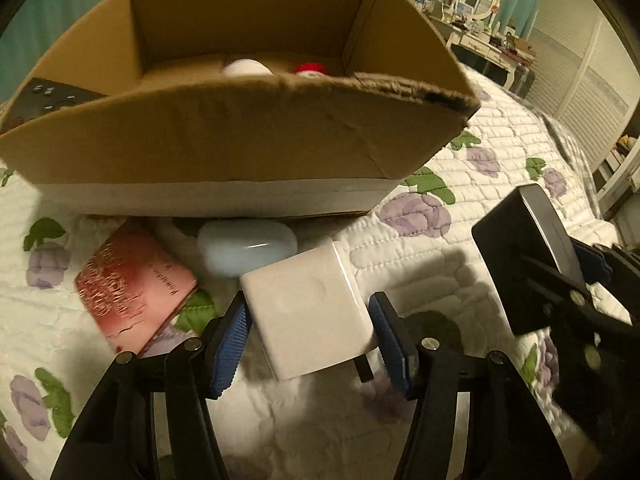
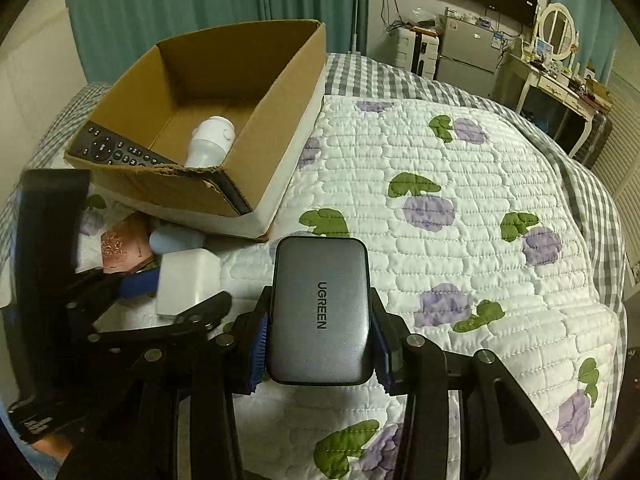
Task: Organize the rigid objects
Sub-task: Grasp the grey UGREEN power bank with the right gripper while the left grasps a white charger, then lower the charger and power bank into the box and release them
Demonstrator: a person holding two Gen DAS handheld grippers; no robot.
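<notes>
Right wrist view shows your right gripper (image 2: 320, 344) clamped on the grey charger (image 2: 320, 312), held above the quilt (image 2: 460, 184) and well short of the box (image 2: 224, 128). The risk here is the box's near wall: it stands high and its torn rim leans toward you, so a low approach could catch the charger on the cardboard and twist it in the pads. A remote (image 2: 120, 152) lies propped across the near corner and a white bottle (image 2: 208, 142) sits inside; dropping the charger onto either could knock the remote off the rim.

Your left gripper (image 1: 312, 328) sits around the white adapter (image 1: 308, 312), fingers spread about as wide as the adapter. The left pad looks to be touching its side, while the right pad appears just clear, so I judge the grip not yet firm. The adapter is tilted with its prongs toward you; closing off-centre could make it pivot or squirt out. It also crowds the blue case (image 1: 248, 250) and pink card (image 1: 132, 284), which lie just in front of the box and could get shoved under it.
</notes>
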